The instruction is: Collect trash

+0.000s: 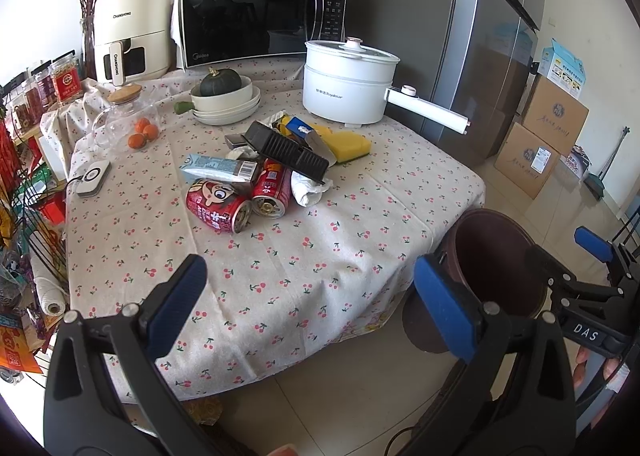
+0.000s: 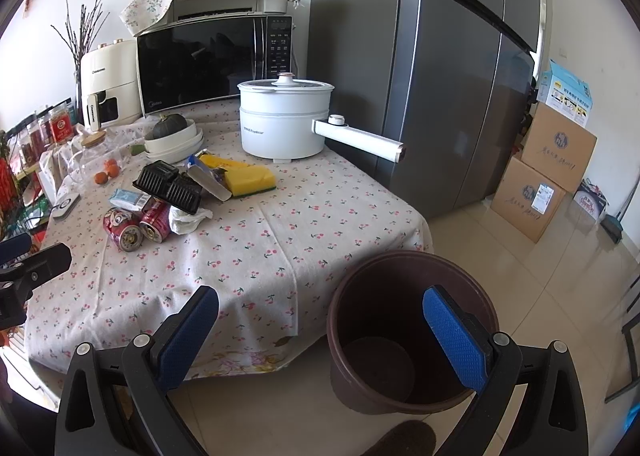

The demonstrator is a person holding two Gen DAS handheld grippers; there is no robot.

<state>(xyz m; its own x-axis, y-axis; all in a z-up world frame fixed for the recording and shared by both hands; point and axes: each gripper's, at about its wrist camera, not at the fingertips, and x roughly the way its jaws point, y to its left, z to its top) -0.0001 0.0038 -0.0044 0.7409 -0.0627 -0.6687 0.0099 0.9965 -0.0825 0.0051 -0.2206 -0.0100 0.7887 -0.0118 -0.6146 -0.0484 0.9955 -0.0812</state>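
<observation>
A pile of trash lies mid-table: two red cans (image 1: 240,201) (image 2: 138,224), a blue carton (image 1: 218,167) (image 2: 130,197), a black ribbed plastic tray (image 1: 286,149) (image 2: 170,183), crumpled white paper (image 1: 308,189) (image 2: 186,221) and a yellow sponge (image 1: 346,141) (image 2: 250,179). A brown bin (image 1: 500,256) (image 2: 404,320) stands on the floor by the table's right corner. My left gripper (image 1: 308,304) is open and empty over the table's near edge. My right gripper (image 2: 320,332) is open and empty, just above the bin's rim.
A white electric pot (image 1: 348,83) (image 2: 286,117) with a long handle, stacked bowls with a squash (image 1: 226,95), a glass jar (image 1: 124,111), oranges (image 1: 142,131), a microwave (image 1: 260,15) and an air fryer (image 1: 128,35) stand on the table. A fridge (image 2: 440,75) and cardboard boxes (image 2: 544,171) are right.
</observation>
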